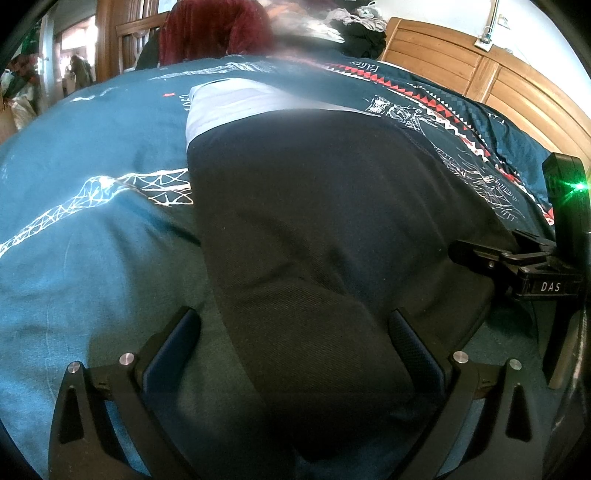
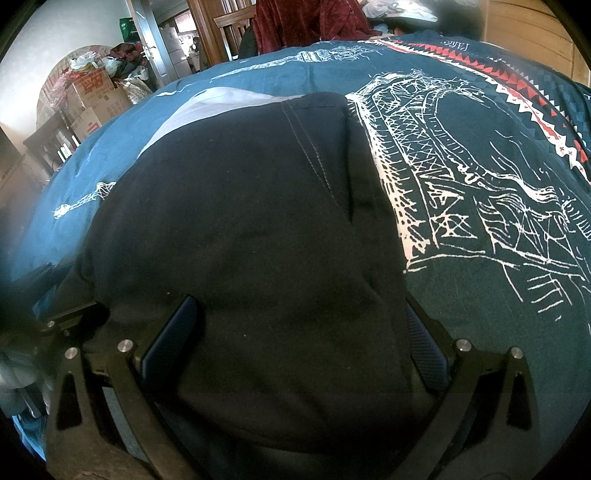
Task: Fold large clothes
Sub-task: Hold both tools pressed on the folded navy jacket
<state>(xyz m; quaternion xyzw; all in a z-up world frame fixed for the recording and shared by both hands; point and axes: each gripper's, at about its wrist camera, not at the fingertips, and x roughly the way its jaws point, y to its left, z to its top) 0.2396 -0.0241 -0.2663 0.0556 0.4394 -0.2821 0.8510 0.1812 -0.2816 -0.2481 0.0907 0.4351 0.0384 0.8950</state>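
A large black garment with a pale grey panel at its far end lies on a teal bedspread. In the left wrist view my left gripper is open, its fingers wide apart over the garment's near left edge, with black cloth between them. In the right wrist view the same garment fills the middle. My right gripper is open with the garment's near right part between its fingers. The right gripper also shows at the right edge of the left wrist view.
The bedspread has white line drawings and a red-and-white triangle band. A wooden headboard stands at the right. A dark red garment and a clothes pile lie at the far end. Cardboard boxes stand beyond the bed's left side.
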